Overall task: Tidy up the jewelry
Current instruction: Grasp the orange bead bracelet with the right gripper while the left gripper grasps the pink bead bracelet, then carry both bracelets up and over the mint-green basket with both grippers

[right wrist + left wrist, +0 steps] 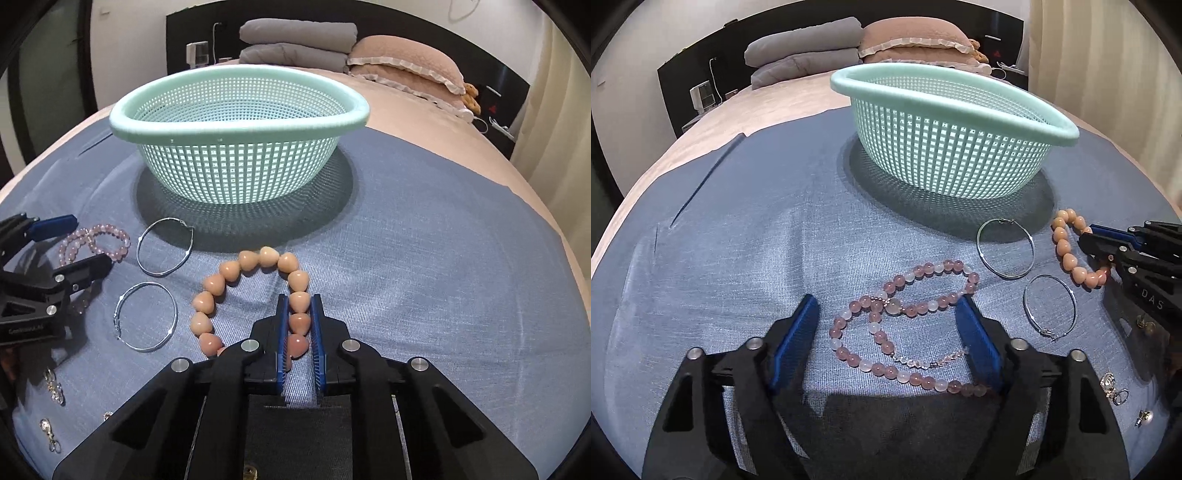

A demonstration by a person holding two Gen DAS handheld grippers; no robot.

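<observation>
A pink and white bead necklace (905, 325) lies coiled on the blue cloth between the fingers of my open left gripper (888, 308). An orange bead bracelet (236, 291) lies on the cloth; my right gripper (298, 302) is shut on its right side. The bracelet (1067, 251) and right gripper (1097, 243) also show in the left wrist view. Two silver hoop earrings (1004, 248) (1050, 306) lie between necklace and bracelet. A mint green mesh basket (945, 92) stands behind them, also in the right wrist view (236, 110).
Small silver earrings (1115, 387) and a stud (1145, 417) lie at the right near edge of the blue cloth (738, 240). Small clasps (51, 435) show low left in the right wrist view. Pillows (406, 62) and folded grey blankets (295, 44) lie far back on the bed.
</observation>
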